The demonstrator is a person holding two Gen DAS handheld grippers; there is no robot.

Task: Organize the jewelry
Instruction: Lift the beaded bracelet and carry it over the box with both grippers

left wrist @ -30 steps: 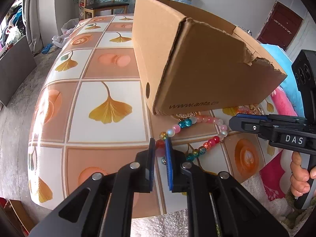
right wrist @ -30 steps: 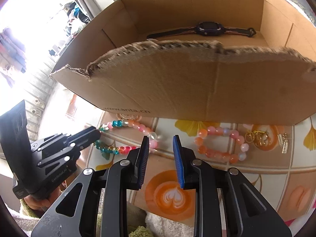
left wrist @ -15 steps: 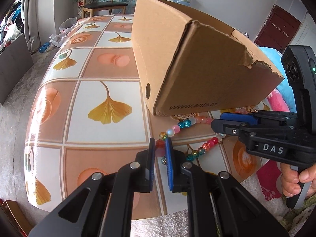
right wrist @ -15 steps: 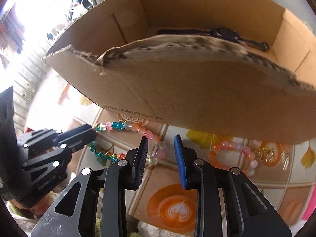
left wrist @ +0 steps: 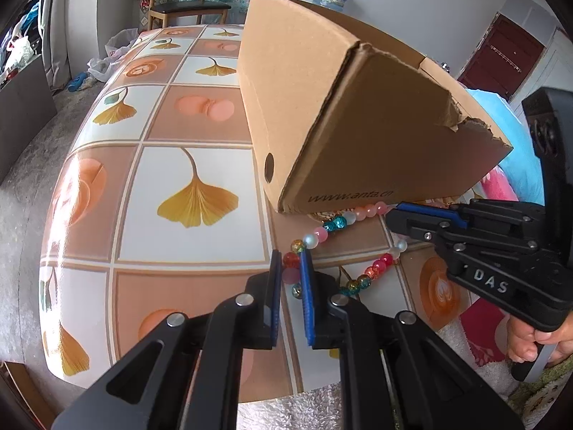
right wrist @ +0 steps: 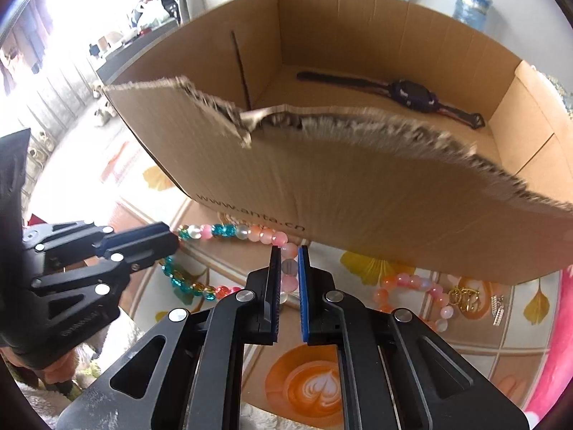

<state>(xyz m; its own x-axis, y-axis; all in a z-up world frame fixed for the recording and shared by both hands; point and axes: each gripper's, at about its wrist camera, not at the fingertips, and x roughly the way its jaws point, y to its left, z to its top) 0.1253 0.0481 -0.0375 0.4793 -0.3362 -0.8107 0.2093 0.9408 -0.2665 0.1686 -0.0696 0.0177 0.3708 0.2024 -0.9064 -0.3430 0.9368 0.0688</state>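
left gripper (left wrist: 290, 279) jaws closed on multicoloured bead necklace (left wrist: 324, 231), cardboard box (left wrist: 358, 125) just behind, right gripper (left wrist: 404, 215) alongside

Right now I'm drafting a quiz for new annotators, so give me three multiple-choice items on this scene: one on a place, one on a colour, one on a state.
1. Where is the watch?
A. inside the cardboard box
B. on the tablecloth
C. in a gripper

2. What colour are the left gripper finger pads?
A. red
B. blue
C. green

3. What are the left gripper's fingers doing?
A. spread wide over bare table
B. gripping the box edge
C. closed around the multicoloured bead bracelet

Key: 1 A, it lies on the box floor. 2 B, blue strips line both fingers. 3 C, pink and red beads sit between the fingers.
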